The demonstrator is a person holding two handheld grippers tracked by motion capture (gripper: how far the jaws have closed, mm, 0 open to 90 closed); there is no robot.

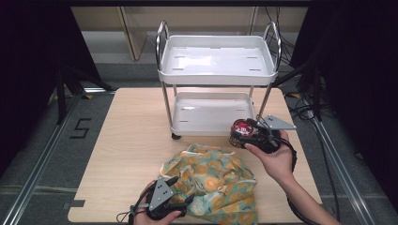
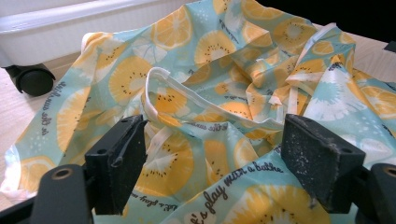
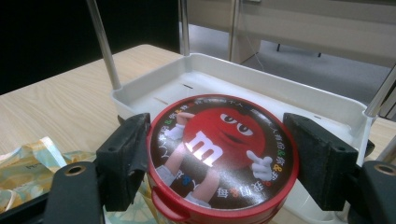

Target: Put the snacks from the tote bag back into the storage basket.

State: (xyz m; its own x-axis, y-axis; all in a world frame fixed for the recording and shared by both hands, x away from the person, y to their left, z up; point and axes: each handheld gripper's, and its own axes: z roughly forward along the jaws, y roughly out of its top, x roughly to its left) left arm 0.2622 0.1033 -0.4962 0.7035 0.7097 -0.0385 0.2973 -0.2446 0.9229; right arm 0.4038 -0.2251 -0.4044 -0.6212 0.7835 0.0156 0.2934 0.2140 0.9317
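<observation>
A crumpled cloth bag (image 1: 211,180) printed with orange slices on pale teal lies at the table's front middle. My left gripper (image 1: 180,191) sits at its near left edge. In the left gripper view the jaws of that gripper (image 2: 215,135) stand wide apart over the folds (image 2: 210,98), and a white strap (image 2: 187,95) lies just ahead. My right gripper (image 1: 249,134) is shut on a round tub with a red cartoon lid (image 3: 219,149). It holds the tub (image 1: 240,127) upright at the front right corner of the white cart's lower tray (image 1: 211,131).
The two-tier white cart (image 1: 216,77) stands on the wooden table (image 1: 126,140) behind the bag, with chrome posts (image 3: 100,42) and a black caster (image 2: 30,79). Both its trays look bare. Cables lie on the floor to the right.
</observation>
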